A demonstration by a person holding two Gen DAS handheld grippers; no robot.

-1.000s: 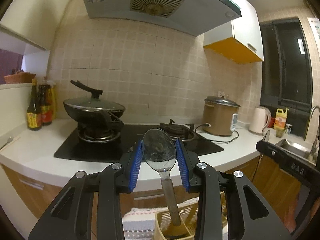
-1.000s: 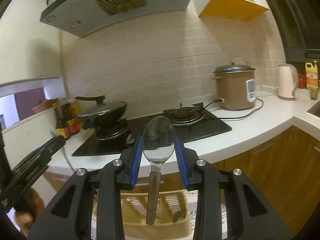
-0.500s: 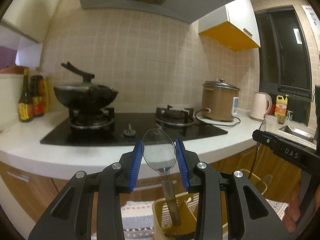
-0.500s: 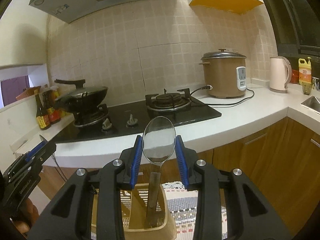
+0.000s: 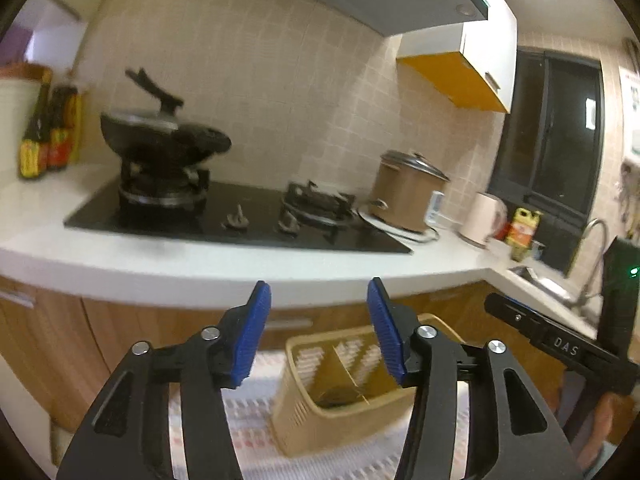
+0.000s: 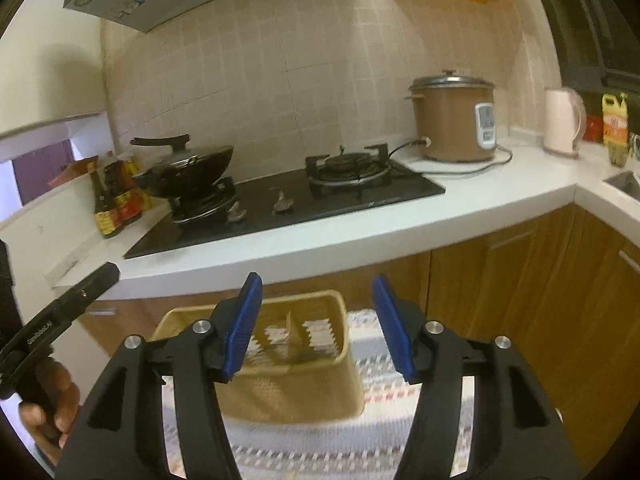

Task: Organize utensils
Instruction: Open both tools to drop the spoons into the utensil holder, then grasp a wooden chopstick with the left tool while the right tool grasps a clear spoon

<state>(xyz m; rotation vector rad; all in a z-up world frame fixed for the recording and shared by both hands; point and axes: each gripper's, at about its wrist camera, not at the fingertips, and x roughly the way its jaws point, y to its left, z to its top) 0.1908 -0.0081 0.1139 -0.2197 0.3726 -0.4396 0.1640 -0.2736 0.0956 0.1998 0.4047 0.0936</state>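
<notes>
A tan slotted plastic utensil basket (image 5: pixel 340 396) with an inner divider stands on a striped cloth, just below and ahead of both grippers; it also shows in the right wrist view (image 6: pixel 292 364). My left gripper (image 5: pixel 319 328) is open and empty, its blue pads wide apart above the basket. My right gripper (image 6: pixel 317 320) is open and empty above the same basket. Something dark lies at the basket's bottom; I cannot make out the spoons clearly. The right gripper's body shows at the right of the left wrist view (image 5: pixel 560 348).
A white counter (image 6: pixel 360 232) carries a black gas hob (image 6: pixel 288 204), a lidded wok (image 6: pixel 188 168), a brown rice cooker (image 6: pixel 456 120), sauce bottles (image 6: pixel 114 200) and a white kettle (image 6: pixel 562 120). Wooden cabinet doors (image 6: pixel 520 288) stand behind the basket. A sink (image 5: pixel 548 284) is at the right.
Both grippers held a metal spoon upright over the basket; now both are open and the spoons are gone from the jaws. Both views have dropped lower, toward the basket.
</notes>
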